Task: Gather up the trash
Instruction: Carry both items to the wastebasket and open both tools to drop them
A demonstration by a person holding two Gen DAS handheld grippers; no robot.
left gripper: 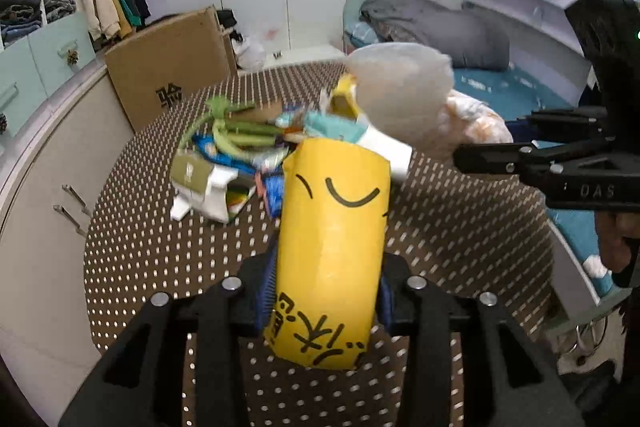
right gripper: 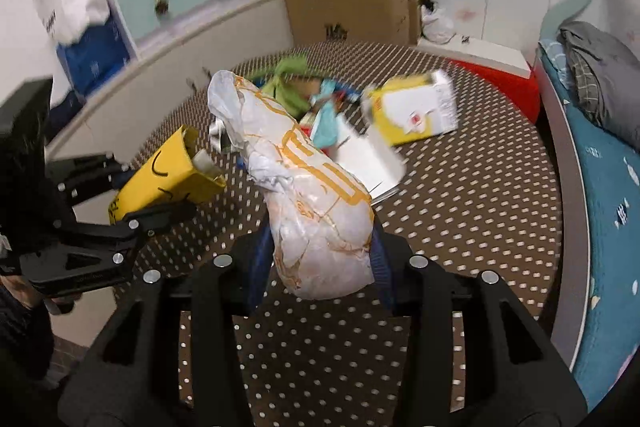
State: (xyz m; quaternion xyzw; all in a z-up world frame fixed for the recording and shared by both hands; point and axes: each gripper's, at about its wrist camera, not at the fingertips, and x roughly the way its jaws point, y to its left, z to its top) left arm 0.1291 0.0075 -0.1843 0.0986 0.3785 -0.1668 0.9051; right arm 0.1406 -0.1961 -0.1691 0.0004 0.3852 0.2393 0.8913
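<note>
My left gripper (left gripper: 326, 291) is shut on a yellow carton (left gripper: 334, 239) with a drawn smiling face, held above the dotted brown table (left gripper: 460, 227). It also shows at the left of the right wrist view (right gripper: 168, 175). My right gripper (right gripper: 320, 259) is shut on a crumpled white plastic bag with orange print (right gripper: 308, 203), also held above the table; the bag shows in the left wrist view (left gripper: 404, 95). A pile of trash (left gripper: 240, 155) lies on the table behind both: green strips, blue wrappers, white and yellow packets.
A yellow-and-white box (right gripper: 416, 111) lies on the table at the right. A cardboard box (right gripper: 348, 3) stands beyond the table's far edge. White cabinets (left gripper: 44, 187) run along the left. A bed with a blue sheet (right gripper: 604, 203) is at the right.
</note>
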